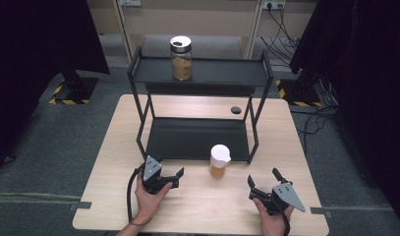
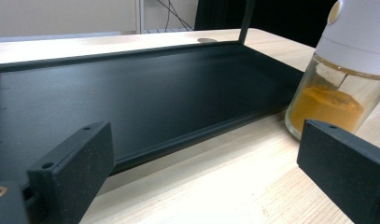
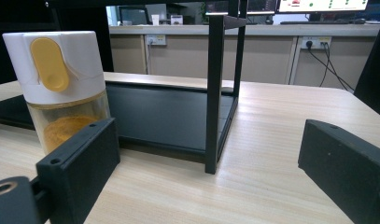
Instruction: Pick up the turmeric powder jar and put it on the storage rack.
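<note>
Pale wood-grain table (image 1: 197, 206), matt black metal rack (image 1: 197, 140), glass jar (image 1: 219, 169) with glossy white plastic lid

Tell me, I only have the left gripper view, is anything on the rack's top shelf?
Observer: Yes, a glass jar of brown powder stands on the top shelf.
Operator: Is the right gripper holding anything?
Observer: No, the right gripper is open above the table, right of the white-capped jar.
Operator: Anything on that jar's cap?
Observer: A yellow oval tab on its side, seen in the right gripper view.
</note>
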A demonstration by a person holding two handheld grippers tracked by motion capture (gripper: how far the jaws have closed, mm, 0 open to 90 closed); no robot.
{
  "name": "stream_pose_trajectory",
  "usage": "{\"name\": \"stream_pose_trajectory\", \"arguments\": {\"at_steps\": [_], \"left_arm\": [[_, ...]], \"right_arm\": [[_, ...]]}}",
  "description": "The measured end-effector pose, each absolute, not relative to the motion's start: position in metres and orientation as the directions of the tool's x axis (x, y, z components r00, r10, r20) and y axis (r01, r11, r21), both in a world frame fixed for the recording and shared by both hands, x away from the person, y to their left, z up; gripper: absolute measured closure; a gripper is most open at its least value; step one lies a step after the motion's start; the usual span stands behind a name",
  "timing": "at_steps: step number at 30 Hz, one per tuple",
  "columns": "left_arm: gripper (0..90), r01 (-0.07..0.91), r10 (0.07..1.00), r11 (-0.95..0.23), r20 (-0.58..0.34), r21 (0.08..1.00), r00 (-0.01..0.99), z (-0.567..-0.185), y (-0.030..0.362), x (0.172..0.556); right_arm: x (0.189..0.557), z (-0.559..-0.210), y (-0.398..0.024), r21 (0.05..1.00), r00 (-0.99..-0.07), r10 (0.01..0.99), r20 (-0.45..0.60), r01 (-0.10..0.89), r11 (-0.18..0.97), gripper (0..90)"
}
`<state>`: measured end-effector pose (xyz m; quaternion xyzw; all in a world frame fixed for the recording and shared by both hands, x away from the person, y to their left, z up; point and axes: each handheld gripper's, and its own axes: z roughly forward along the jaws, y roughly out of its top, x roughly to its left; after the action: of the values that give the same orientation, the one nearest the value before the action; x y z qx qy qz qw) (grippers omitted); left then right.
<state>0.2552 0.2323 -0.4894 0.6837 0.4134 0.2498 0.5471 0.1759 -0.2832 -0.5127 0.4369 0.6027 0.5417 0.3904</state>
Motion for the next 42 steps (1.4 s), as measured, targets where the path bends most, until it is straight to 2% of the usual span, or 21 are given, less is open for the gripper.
{"name": "stream_pose_trajectory", "arguments": {"at_steps": [9,13,17,26,42], "left_arm": [[3.7,0.293,0.839,-0.063,-0.109,0.954,0.534,-0.491,0.231,0.255],[3.6,0.290,0.838,-0.060,-0.109,0.955,0.534,-0.491,0.232,0.254],[3.6,0.295,0.837,-0.064,-0.109,0.953,0.536,-0.491,0.232,0.255],[3.6,0.292,0.837,-0.073,-0.101,0.954,0.538,-0.490,0.230,0.254],[3.6,0.286,0.827,-0.087,-0.091,0.954,0.554,-0.490,0.229,0.254]], "right_arm": [[0.176,-0.513,-0.283,0.994,-0.312,0.950,0.010,0.106,0.025,5.0],[0.179,-0.510,-0.289,0.991,-0.327,0.942,0.070,0.129,-0.029,3.3],[0.180,-0.501,-0.288,0.996,-0.356,0.932,0.065,0.077,-0.041,2.8],[0.190,-0.489,-0.269,0.999,-0.422,0.906,0.045,0.044,-0.029,2.4],[0.220,-0.481,-0.230,0.999,-0.507,0.862,0.013,0.045,0.011,2.2]]}}
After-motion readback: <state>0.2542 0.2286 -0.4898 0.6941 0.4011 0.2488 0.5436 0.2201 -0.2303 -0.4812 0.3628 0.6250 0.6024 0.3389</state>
